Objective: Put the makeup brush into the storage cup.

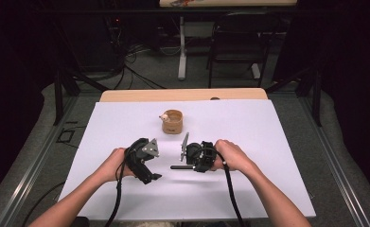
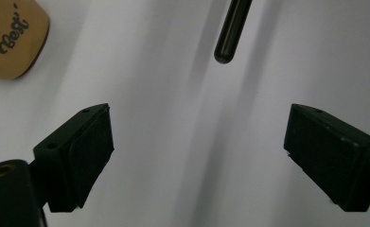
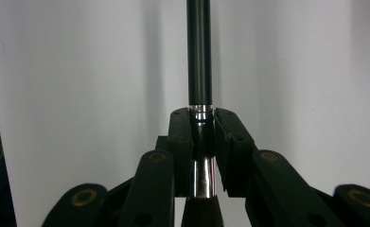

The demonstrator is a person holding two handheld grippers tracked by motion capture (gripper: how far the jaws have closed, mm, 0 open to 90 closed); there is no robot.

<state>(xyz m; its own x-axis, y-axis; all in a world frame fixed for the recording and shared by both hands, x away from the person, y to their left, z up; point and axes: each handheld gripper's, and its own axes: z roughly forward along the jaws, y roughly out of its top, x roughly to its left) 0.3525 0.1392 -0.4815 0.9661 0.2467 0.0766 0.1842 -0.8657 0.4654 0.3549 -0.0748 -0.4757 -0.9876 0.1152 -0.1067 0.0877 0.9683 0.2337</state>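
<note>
A black brush handle (image 3: 199, 56) with a silver ferrule runs straight out from my right gripper (image 3: 202, 116), whose jaws are shut on the ferrule. Dark bristles show just below the pads. In the high view my right gripper (image 1: 187, 166) lies near the middle of the white sheet (image 1: 249, 142), and the handle (image 1: 177, 167) points left. My left gripper (image 1: 152, 178) sits just left of it, open, with nothing between its pads (image 2: 199, 137). The handle's rounded tip (image 2: 225, 33) hangs ahead of the left jaws. A small round wooden cup (image 1: 172, 121) stands farther back, its side also in the left gripper view (image 2: 12, 38).
A small pale object (image 1: 164, 117) rests at the cup's left rim. The wooden table edge (image 1: 182, 94) shows beyond the sheet. A black folding chair (image 1: 239, 38) and floor cables lie behind the table.
</note>
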